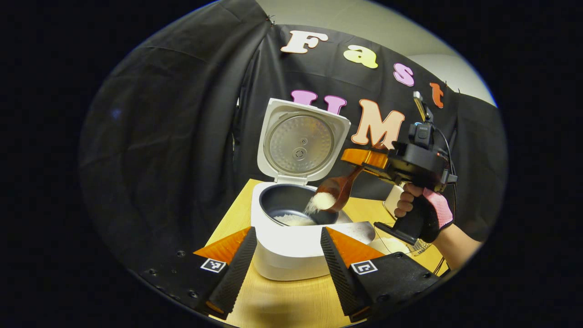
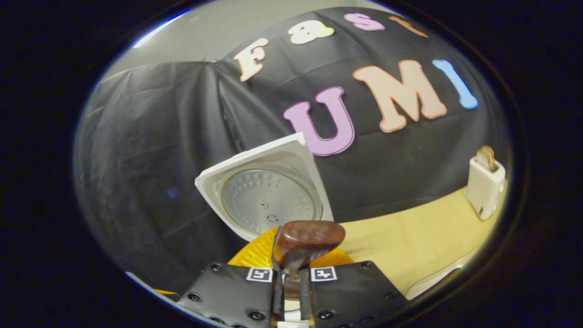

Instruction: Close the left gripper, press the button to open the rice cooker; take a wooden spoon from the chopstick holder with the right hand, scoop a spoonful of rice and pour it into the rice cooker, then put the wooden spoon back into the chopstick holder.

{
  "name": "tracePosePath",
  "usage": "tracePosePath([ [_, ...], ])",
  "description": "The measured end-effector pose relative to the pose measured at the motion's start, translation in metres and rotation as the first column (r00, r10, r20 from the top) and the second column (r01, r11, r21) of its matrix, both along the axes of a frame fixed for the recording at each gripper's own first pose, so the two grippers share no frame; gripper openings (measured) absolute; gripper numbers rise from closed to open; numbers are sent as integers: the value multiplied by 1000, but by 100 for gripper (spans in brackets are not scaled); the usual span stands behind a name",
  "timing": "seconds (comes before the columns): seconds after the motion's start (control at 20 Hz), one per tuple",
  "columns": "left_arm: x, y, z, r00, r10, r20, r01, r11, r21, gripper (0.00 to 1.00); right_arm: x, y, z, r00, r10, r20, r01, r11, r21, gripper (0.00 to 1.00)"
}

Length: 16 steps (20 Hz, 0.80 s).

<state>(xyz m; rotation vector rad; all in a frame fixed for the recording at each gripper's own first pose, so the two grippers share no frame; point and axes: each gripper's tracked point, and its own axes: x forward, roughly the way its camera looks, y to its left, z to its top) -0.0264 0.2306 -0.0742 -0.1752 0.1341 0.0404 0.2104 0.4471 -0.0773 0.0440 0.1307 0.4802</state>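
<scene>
The white rice cooker stands on the wooden table with its lid up and some rice in the dark inner pot. My left gripper is open, its fingers on either side of the cooker's front, a little short of it. My right gripper, held by a gloved hand, is shut on the wooden spoon. The spoon tilts over the pot's right rim, and rice spills from it into the pot. In the right gripper view the spoon is clamped in my right gripper, below the lid.
A white chopstick holder stands at the far right of the table, with another utensil's handle sticking out. A clear bowl of rice sits right of the cooker, under the gloved hand. Black cloth walls close in behind and on the left.
</scene>
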Motion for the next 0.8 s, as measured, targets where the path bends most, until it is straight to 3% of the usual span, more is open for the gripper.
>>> tracePosePath([
  [0.2,0,0,0,1000,-4,11,4,1000,-1,83,-14,22,2,986,63,153,-27,974,-225,16],
  [0.4,-2,0,-2,1000,5,6,-5,1000,-6,84,-32,42,6,945,176,277,-52,914,-403,17],
  [0.8,-21,3,-3,999,27,21,-27,1000,0,84,-66,64,13,854,287,433,15,820,-572,16],
])
